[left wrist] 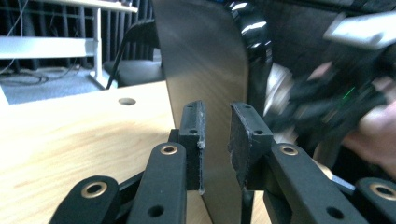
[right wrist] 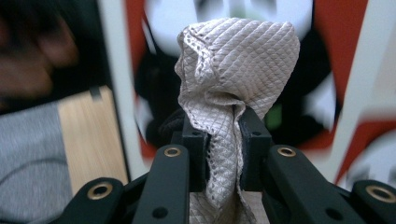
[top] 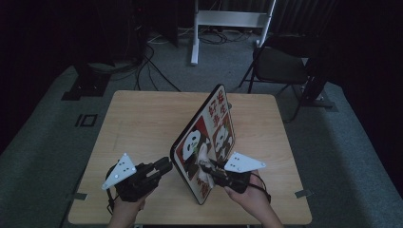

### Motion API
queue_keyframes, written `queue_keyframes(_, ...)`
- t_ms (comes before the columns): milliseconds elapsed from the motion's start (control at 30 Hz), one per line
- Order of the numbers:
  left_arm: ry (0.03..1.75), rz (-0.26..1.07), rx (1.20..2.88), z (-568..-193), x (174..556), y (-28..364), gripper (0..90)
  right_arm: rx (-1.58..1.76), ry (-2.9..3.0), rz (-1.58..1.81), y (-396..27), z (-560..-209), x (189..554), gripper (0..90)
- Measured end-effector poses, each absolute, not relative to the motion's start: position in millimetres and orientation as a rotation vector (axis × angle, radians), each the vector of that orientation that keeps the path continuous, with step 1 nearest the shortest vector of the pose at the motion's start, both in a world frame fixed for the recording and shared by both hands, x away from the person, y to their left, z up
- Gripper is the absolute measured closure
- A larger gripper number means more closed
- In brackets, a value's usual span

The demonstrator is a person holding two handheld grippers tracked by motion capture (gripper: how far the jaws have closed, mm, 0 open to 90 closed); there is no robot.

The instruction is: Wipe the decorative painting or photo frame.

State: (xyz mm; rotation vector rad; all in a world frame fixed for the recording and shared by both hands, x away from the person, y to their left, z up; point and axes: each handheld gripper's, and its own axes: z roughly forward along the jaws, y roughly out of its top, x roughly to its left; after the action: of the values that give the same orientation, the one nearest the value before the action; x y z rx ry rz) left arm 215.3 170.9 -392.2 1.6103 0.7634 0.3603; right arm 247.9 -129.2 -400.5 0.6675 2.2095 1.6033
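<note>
Your left gripper (top: 164,166) pinches the upright panda tray (top: 202,142) by its edge while your right gripper (top: 205,164) presses a clamped cloth (right wrist: 233,84) against its face (wiping looks underway, most unwiped).

The panda board's (right wrist: 336,74) print was smeared by blur in the right gripper view. In the left gripper view the far hand (left wrist: 373,135) was blurred, and the board's (left wrist: 205,60) top was cut off.

Black tongs (top: 164,167), grey three-cornered plates (top: 119,171)
</note>
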Motion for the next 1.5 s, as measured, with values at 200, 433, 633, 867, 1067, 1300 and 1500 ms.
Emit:
queue_keyframes(200,0.757,0.341,1.627,-392,220,165,75.8,0.529,2.108,1.649,-117,-350,247,76.4)
queue_keyframes(433,0.742,0.345,1.629,-388,223,162,75.8,0.439,2.064,1.705,-94,-324,247,76.7)
queue_keyframes(633,0.749,0.322,1.626,-388,226,162,75.9,0.422,2.094,1.698,-83,-335,246,76.6)
queue_keyframes(867,0.731,0.318,1.633,-386,226,160,76.1,0.420,2.109,1.679,-88,-343,241,76.7)
queue_keyframes(1067,0.732,0.313,1.630,-386,226,159,76.1,0.445,2.145,1.669,-93,-360,237,76.6)
queue_keyframes(1300,0.726,0.311,1.634,-386,225,159,76.1,0.475,2.183,1.651,-100,-379,234,76.6)
queue_keyframes(1500,0.725,0.307,1.635,-386,224,158,76.1,0.509,2.216,1.625,-107,-396,232,76.6)
